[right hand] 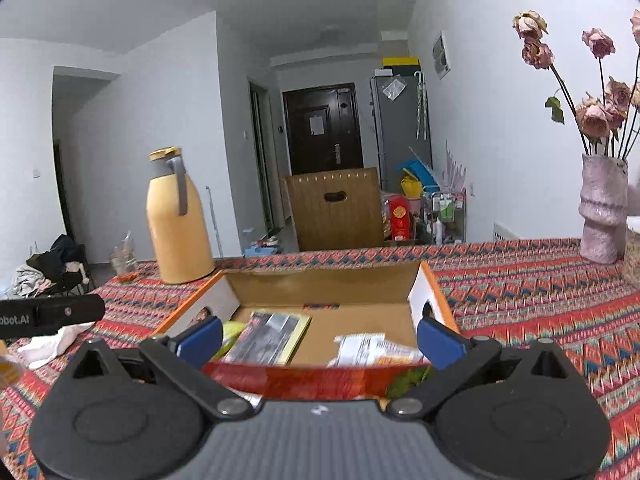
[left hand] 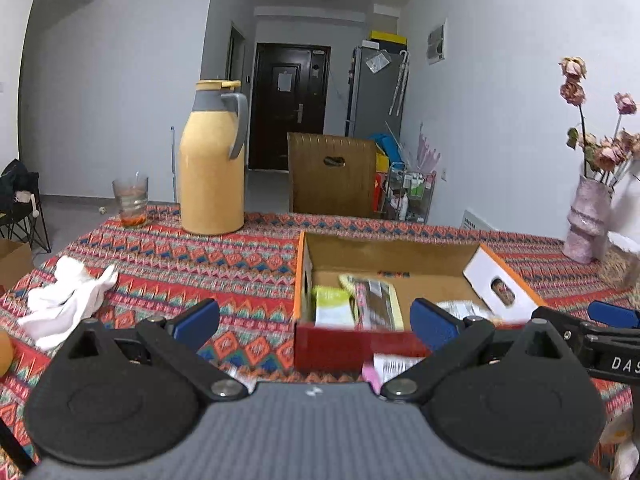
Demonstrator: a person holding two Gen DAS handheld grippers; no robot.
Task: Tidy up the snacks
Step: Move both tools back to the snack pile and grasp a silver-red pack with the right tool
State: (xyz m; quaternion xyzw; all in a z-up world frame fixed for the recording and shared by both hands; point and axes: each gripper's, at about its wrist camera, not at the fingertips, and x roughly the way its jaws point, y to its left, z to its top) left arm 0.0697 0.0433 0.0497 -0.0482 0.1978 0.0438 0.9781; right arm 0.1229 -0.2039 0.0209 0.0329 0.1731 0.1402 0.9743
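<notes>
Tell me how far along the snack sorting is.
Done: several packets, including a dark yellow-edged one and a white printed one, lie inside the open orange-rimmed cardboard box. In hand: nothing; left tongs and right tongs are open. Left: a pink-and-white packet in front of the box.

White walls (right hand: 160, 128) flank a dark door (right hand: 322, 128), grey fridge (right hand: 400, 128) and wooden chair (right hand: 336, 208).

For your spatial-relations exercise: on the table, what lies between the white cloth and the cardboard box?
Nothing: in the left wrist view, only bare patterned tablecloth lies between the white cloth and the cardboard box.
</notes>
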